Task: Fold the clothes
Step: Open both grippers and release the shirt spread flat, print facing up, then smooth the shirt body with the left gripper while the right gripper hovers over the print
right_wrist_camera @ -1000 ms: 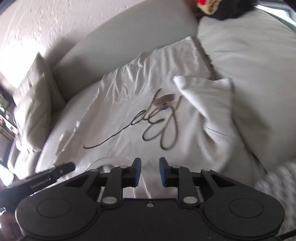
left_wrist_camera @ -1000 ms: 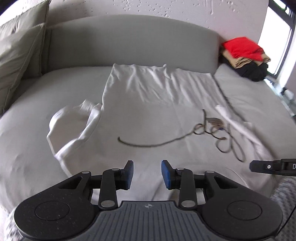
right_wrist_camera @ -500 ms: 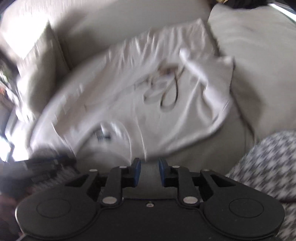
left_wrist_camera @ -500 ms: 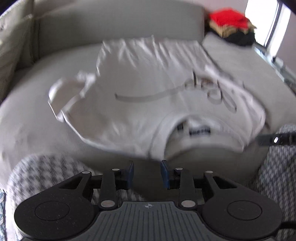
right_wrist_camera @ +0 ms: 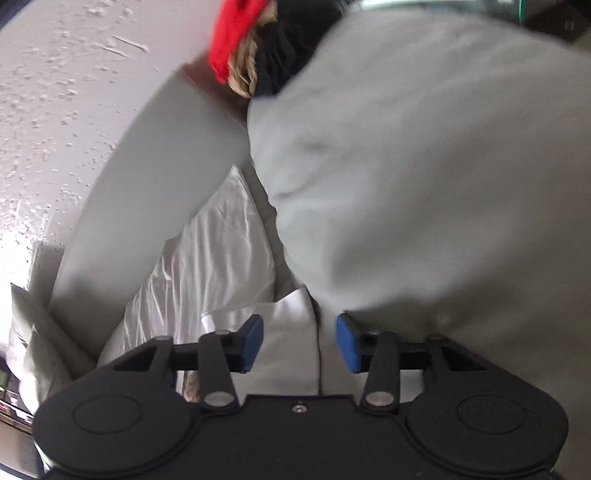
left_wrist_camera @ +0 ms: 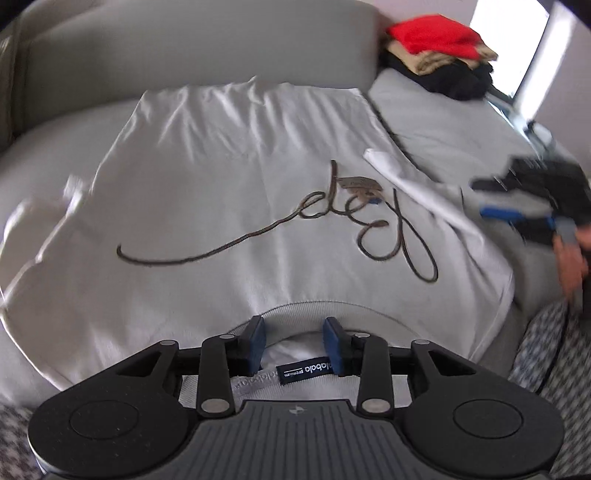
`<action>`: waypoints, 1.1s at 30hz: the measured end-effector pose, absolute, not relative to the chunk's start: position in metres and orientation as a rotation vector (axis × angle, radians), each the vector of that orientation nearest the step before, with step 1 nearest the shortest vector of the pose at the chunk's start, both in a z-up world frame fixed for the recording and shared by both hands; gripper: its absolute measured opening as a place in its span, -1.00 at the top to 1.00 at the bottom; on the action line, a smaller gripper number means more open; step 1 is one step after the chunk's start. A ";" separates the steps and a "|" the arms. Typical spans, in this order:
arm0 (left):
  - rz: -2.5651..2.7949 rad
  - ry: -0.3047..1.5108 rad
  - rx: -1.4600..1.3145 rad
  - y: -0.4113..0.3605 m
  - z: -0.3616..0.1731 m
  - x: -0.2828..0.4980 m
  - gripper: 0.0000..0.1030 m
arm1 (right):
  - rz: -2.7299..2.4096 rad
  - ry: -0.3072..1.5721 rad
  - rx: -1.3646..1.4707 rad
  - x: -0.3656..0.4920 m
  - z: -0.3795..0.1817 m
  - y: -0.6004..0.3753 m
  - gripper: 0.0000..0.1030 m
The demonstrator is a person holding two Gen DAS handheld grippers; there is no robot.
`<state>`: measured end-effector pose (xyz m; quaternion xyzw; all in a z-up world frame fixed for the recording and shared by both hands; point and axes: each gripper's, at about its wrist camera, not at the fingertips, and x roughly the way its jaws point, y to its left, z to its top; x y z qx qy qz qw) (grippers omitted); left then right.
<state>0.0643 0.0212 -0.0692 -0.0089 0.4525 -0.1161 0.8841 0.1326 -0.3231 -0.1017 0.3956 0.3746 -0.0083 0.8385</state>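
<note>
A white T-shirt (left_wrist_camera: 221, 192) with a dark script print lies flat on the grey sofa, collar toward me. My left gripper (left_wrist_camera: 294, 341) is open over the collar, near the dark neck label (left_wrist_camera: 304, 370). The shirt's right sleeve (left_wrist_camera: 417, 192) is folded in over the body. My right gripper (right_wrist_camera: 299, 341) is open and empty over that sleeve (right_wrist_camera: 284, 339), at the seam beside the grey cushion; it also shows in the left wrist view (left_wrist_camera: 532, 206), blurred.
A stack of folded clothes, red on top (left_wrist_camera: 439, 40), sits at the sofa's far right corner and shows in the right wrist view (right_wrist_camera: 240, 33). A grey seat cushion (right_wrist_camera: 424, 184) lies right of the shirt. A checked fabric (left_wrist_camera: 546, 354) lies at the front edge.
Both grippers pulled back, then moved forward again. The left one now sits over the collar. The right one swung right to the folded sleeve and its jaws opened wider.
</note>
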 end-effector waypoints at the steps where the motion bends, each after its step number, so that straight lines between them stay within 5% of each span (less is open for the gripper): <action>1: -0.240 0.945 -0.028 0.023 -0.070 0.065 0.31 | -0.015 0.801 0.836 0.139 -0.106 -0.324 0.32; 8: -0.230 0.948 -0.078 0.028 -0.073 0.066 0.26 | 0.031 0.843 0.828 0.167 -0.132 -0.323 0.55; 11: -0.224 0.939 -0.075 0.027 -0.072 0.063 0.26 | 0.013 0.838 0.765 0.167 -0.127 -0.318 0.92; 19: -0.267 0.897 -0.082 0.034 -0.074 0.057 0.26 | -0.184 0.543 0.470 0.085 -0.053 -0.296 0.96; 26: -0.259 0.881 -0.059 0.032 -0.073 0.054 0.26 | -0.526 0.681 0.413 0.075 -0.058 -0.303 0.97; 29: -0.234 0.861 -0.066 0.040 -0.068 0.048 0.27 | -0.548 0.732 0.276 0.093 -0.054 -0.280 0.82; 33: -0.178 0.796 -0.092 0.063 -0.052 0.034 0.27 | -0.504 0.622 0.293 0.076 -0.030 -0.272 0.23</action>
